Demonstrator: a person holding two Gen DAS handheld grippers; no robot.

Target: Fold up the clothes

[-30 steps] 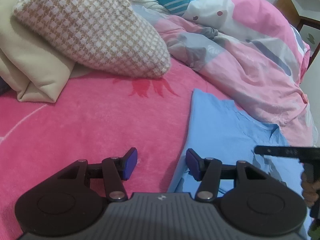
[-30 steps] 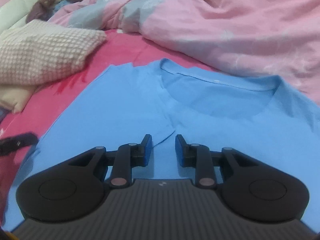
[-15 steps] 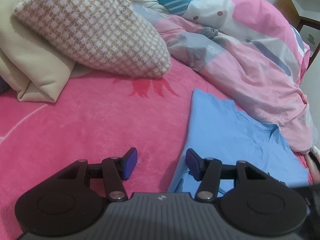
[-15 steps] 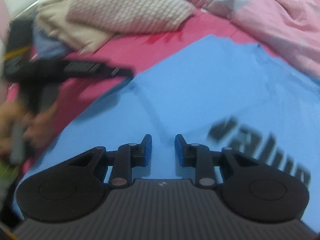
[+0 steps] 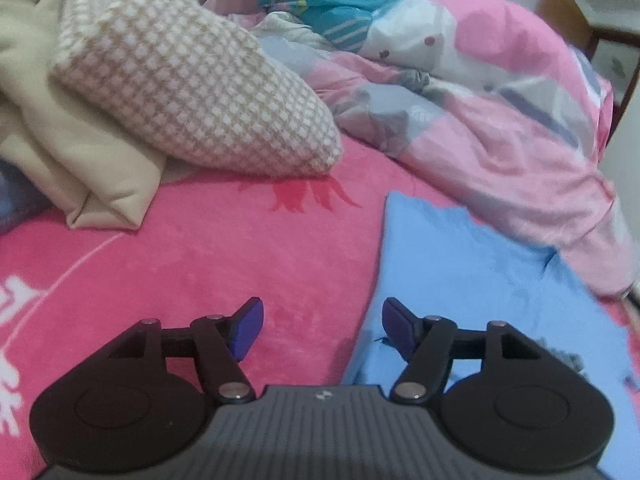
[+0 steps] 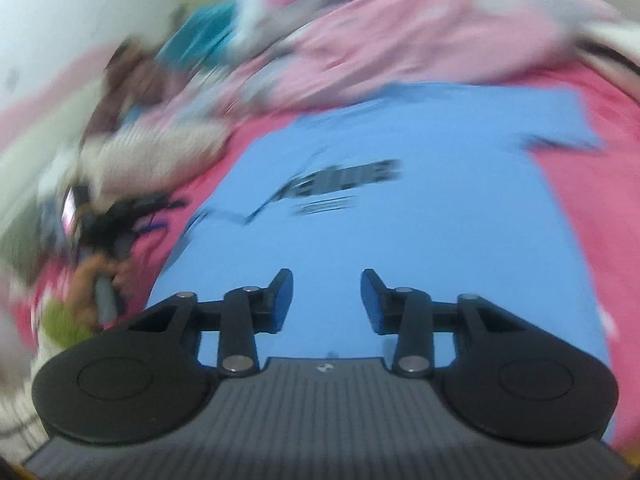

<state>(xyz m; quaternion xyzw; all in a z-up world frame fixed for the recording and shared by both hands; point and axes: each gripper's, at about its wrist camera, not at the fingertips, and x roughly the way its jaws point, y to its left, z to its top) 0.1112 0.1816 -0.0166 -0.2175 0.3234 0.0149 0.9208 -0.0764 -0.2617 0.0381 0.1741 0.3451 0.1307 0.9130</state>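
A light blue T-shirt (image 5: 460, 264) lies flat on a pink bedspread (image 5: 208, 264). In the right wrist view, which is blurred by motion, the same T-shirt (image 6: 400, 232) fills the middle and shows a dark print (image 6: 340, 184). My left gripper (image 5: 322, 324) is open and empty, straddling the shirt's left edge just above the bed. My right gripper (image 6: 326, 298) is open over the lower part of the shirt, holding nothing. At the left of that view a hand (image 6: 96, 276) holds the other gripper.
A checked beige pillow (image 5: 192, 92) and a folded cream cloth (image 5: 68, 140) lie at the back left. A rumpled pink and grey duvet (image 5: 500, 120) runs along the back and right, touching the shirt's far edge. A wooden piece of furniture (image 5: 580, 12) stands beyond.
My right gripper has swung back from the shirt's collar to its lower part and opened wider. The left gripper has opened a little wider and stayed in place.
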